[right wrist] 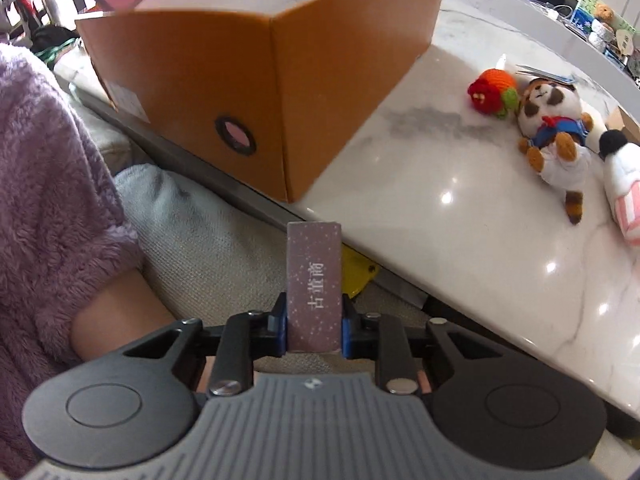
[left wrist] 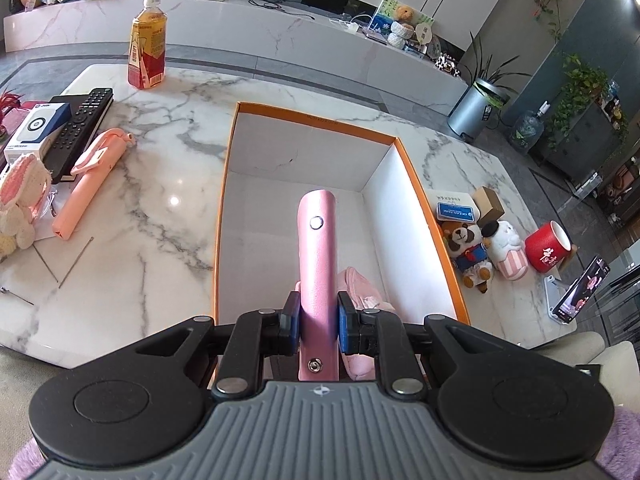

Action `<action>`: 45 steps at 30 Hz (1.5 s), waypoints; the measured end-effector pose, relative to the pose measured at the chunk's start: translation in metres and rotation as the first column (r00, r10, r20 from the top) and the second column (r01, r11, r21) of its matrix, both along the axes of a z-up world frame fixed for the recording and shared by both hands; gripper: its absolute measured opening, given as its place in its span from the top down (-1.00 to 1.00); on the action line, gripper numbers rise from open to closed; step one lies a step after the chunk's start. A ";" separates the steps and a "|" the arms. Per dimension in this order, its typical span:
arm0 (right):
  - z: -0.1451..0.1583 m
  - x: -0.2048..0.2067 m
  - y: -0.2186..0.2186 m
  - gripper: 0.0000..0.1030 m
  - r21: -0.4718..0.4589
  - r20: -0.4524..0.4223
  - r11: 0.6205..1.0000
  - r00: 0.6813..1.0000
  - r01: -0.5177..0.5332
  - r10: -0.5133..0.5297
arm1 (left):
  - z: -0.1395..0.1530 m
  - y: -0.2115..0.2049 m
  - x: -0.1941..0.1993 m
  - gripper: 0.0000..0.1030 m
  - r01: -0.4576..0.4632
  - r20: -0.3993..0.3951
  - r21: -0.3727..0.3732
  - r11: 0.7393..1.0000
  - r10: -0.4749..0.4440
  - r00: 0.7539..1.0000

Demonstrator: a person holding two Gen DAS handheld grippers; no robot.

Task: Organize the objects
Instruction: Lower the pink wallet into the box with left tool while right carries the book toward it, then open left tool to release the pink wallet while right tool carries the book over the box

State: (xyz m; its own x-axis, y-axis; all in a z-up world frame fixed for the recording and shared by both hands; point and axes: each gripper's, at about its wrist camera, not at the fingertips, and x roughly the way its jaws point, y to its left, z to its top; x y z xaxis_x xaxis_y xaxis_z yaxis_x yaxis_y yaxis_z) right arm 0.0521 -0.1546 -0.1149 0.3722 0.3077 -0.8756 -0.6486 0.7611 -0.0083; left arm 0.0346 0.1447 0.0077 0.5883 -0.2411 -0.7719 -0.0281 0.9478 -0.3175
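1. The left gripper [left wrist: 319, 320] pinches a pink case [left wrist: 317, 248] between its blue pads; the case is a long, rounded, leather-like strip with two metal snaps, held over the open orange box [left wrist: 412, 168].
2. The right gripper [right wrist: 314, 326] is clamped on a small mauve carton [right wrist: 315, 280], a flat-sided, speckled rectangle with white printed characters, held off the edge of the table, near the box's corner.
3. The box has smooth white inner walls, an orange card outside and a round, dark-rimmed hole in one side. A soft pink fabric thing [left wrist: 360, 292] lies inside, mostly hidden behind the gripper.
4. The marble table [left wrist: 168, 168] is glossy and grey-veined. A plush raccoon [right wrist: 552, 128] and a knitted red-orange toy [right wrist: 492, 92] lie on it.
5. A fuzzy lilac sleeve [right wrist: 52, 184] is cut off at the left.
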 end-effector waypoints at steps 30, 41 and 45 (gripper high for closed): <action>0.157 0.032 0.012 0.52 0.313 0.255 0.950 0.962 0.012 -0.096 | -0.057 -0.054 0.051 0.59 0.153 -0.257 0.411 0.899 -0.047 0.965; 0.147 0.047 0.021 0.52 0.325 0.217 0.946 0.973 0.000 -0.075 | -0.078 -0.033 0.055 0.58 0.015 -0.364 0.014 1.000 -0.008 0.931; 0.143 0.053 0.024 0.52 0.325 0.203 0.946 0.977 0.003 -0.073 | -0.077 -0.031 0.053 0.48 -0.022 -0.351 -0.043 0.999 0.005 0.936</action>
